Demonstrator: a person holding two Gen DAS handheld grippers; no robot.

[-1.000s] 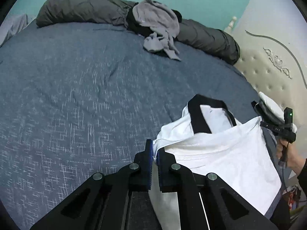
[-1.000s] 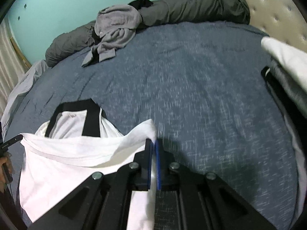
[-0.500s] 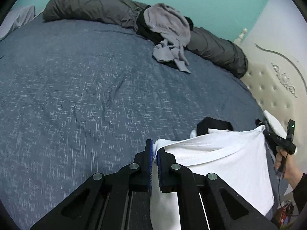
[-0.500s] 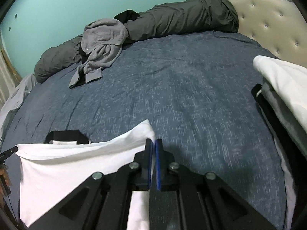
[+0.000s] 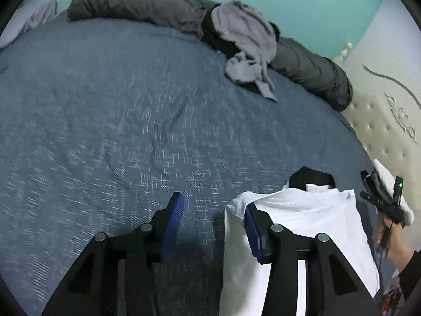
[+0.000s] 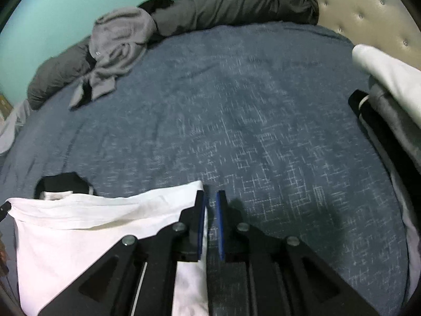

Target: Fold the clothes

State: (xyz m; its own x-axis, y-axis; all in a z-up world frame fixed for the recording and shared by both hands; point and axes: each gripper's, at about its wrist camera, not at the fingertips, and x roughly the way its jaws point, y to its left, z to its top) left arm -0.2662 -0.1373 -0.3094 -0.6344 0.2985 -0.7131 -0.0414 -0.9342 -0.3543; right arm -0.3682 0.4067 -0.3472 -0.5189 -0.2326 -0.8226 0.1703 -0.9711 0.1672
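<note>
A white shirt (image 5: pixel 310 218) with a black collar (image 5: pixel 313 177) lies folded on the blue bedspread (image 5: pixel 131 121) at the near edge. My left gripper (image 5: pixel 211 210) is open wide, and the shirt's left corner rests against its right finger (image 5: pixel 251 226). In the right wrist view the same shirt (image 6: pixel 79 226) spreads out to the left. My right gripper (image 6: pixel 209 210) has its jaws parted by a narrow gap, and the shirt's right corner lies against its left finger (image 6: pixel 198 216). A hand holds the right gripper (image 5: pixel 381 202) at the shirt's far side.
A crumpled grey garment (image 5: pixel 247 34) lies over a long dark grey rolled duvet (image 5: pixel 136 2) at the far edge of the bed. A stack of folded clothes (image 6: pixel 389 79), white on top, sits at the right by the tufted headboard (image 6: pixel 368 2).
Both grippers carried the shirt's lower edge forward over the collar, laid it down and opened. The left one now gapes wide; the right has parted slightly.
</note>
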